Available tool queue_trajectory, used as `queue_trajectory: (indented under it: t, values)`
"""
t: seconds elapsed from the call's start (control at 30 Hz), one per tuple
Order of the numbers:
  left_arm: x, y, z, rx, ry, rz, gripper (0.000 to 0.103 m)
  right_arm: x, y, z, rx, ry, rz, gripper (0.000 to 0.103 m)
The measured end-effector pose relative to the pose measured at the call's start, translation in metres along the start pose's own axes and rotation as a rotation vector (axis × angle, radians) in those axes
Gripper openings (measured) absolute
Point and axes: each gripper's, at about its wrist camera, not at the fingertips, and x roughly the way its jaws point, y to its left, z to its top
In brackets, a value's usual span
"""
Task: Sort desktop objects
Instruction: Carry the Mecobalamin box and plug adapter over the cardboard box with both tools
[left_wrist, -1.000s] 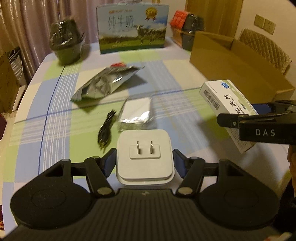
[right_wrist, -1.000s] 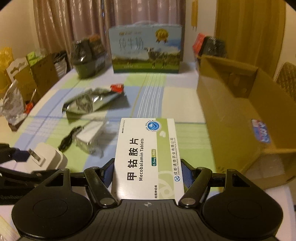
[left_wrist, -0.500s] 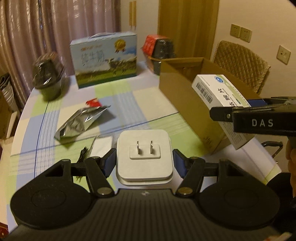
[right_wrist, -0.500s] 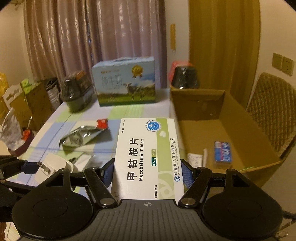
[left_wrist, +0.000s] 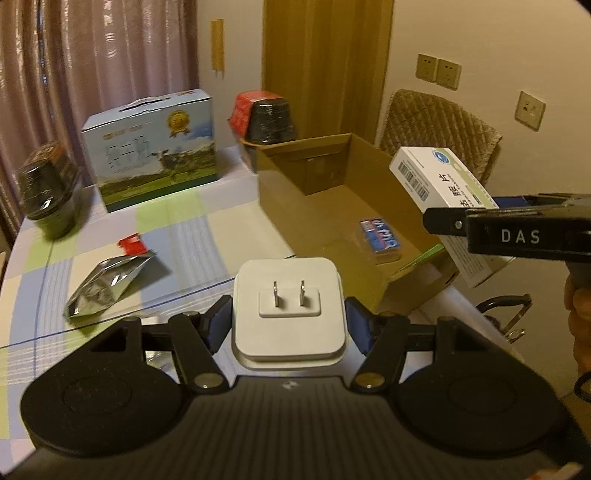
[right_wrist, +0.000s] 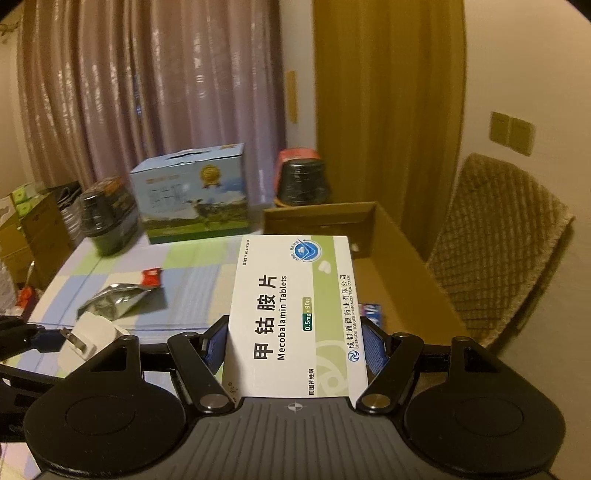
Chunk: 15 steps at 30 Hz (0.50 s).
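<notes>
My left gripper (left_wrist: 288, 325) is shut on a white square power adapter (left_wrist: 288, 314), its two prongs facing up, held above the table near the front left corner of an open cardboard box (left_wrist: 332, 206). My right gripper (right_wrist: 295, 347) is shut on a white and green tablet box (right_wrist: 295, 314), carried over the cardboard box (right_wrist: 399, 266). In the left wrist view the tablet box (left_wrist: 439, 184) hangs over the cardboard box's right side. A small blue packet (left_wrist: 380, 236) lies inside the cardboard box. In the right wrist view the adapter (right_wrist: 92, 336) shows at lower left.
A silver foil pouch (left_wrist: 107, 284) with a red corner lies on the checked tablecloth (left_wrist: 184, 236). A blue milk carton (left_wrist: 151, 155) and two dark wrapped tubs (left_wrist: 48, 192) (left_wrist: 271, 118) stand at the table's far side. A woven chair (left_wrist: 439, 129) stands behind the cardboard box.
Both grippers have risen and swung right with their loads, from over the tablecloth towards the cardboard box. The black cable and small foil pack have dropped out of sight below.
</notes>
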Motion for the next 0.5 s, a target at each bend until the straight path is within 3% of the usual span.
queue_trajectory:
  t: [0.5]
  values:
    - [0.047,-0.052,0.051,0.02,-0.018,-0.071,0.06,0.019,-0.074,0.017,0.024,0.001,-0.061,0.068]
